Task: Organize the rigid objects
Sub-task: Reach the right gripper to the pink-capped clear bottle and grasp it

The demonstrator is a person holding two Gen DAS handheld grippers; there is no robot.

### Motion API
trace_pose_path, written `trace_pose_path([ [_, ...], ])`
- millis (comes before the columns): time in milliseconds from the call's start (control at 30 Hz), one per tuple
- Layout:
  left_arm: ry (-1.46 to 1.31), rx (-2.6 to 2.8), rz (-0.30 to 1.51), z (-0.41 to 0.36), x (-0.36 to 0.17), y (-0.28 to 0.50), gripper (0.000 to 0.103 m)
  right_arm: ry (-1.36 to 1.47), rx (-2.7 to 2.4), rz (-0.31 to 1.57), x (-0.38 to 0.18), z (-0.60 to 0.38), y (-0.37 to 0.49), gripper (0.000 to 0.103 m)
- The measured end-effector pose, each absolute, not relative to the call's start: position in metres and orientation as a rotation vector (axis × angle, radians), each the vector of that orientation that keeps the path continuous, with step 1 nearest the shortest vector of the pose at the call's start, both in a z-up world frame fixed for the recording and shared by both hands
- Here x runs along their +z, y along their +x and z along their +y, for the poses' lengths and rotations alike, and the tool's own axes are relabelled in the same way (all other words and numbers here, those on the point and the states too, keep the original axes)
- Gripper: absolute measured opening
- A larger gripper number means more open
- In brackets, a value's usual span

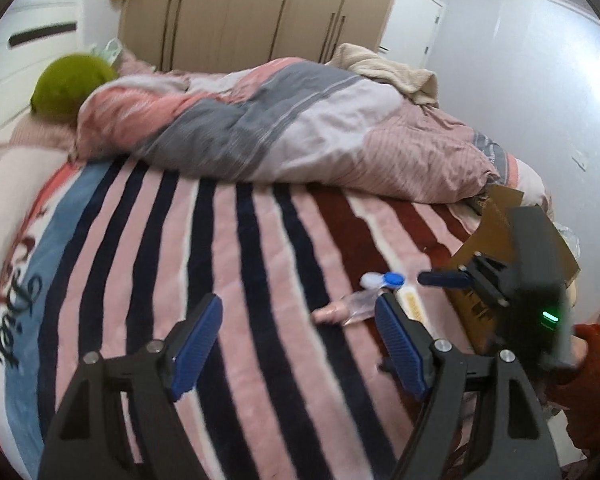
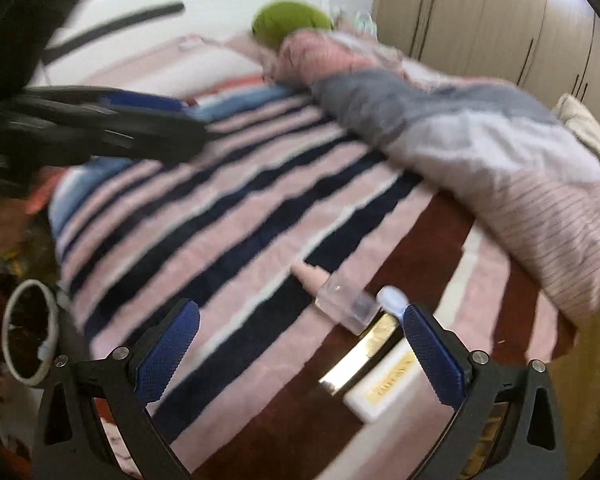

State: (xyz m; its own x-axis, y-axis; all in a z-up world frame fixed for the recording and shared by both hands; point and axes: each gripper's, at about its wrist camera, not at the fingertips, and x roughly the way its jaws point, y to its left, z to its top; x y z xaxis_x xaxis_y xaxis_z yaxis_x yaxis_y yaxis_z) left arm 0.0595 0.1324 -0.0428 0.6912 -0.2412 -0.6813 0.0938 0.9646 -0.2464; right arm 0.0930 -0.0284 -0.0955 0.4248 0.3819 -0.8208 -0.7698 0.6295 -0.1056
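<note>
Small rigid items lie together on the striped blanket (image 1: 228, 264): a clear bottle with a pink cap (image 1: 342, 310) (image 2: 332, 292), a white and blue contact lens case (image 1: 382, 280) (image 2: 392, 298), a white box with gold lettering (image 2: 384, 386) (image 1: 414, 306) and a gold bar-like item (image 2: 360, 354). My left gripper (image 1: 300, 334) is open and empty just left of them. My right gripper (image 2: 302, 344) is open and empty over the blanket, its right finger (image 2: 432, 356) beside the white box. It also shows in the left wrist view (image 1: 444, 279).
A cardboard box (image 1: 496, 268) stands at the bed's right edge. A bunched pink and grey duvet (image 1: 284, 120) covers the far half of the bed. A green plush (image 1: 72, 86) lies by the headboard. Wardrobes (image 1: 260, 12) stand behind.
</note>
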Motion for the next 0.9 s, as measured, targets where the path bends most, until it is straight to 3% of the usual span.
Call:
trace_pose_path([
  [267, -0.264, -0.178, 0.798, 0.156, -0.065, 0.052, 0.076, -0.499, 0.678, 0.961, -0.145, -0.025, 0.142, 0.095],
  [500, -0.281, -0.19, 0.803, 0.159, -0.07, 0.054, 0.076, -0.475, 0.823, 1.023, -0.145, -0.021, 0.111, 0.092],
  [633, -0.274, -0.196, 0.809, 0.154, -0.07, 0.055, 0.076, -0.44, 0.959, 1.093, -0.146, -0.022, 0.093, 0.083],
  [767, -0.271, -0.196, 0.816, 0.151, -0.07, 0.054, 0.076, -0.51, 0.87, 1.027, -0.15, -0.02, 0.095, 0.081],
  [900, -0.26, -0.192, 0.826, 0.148, -0.071, 0.054, 0.076, -0.499, 0.791, 1.001, -0.155, -0.018, 0.113, 0.069],
])
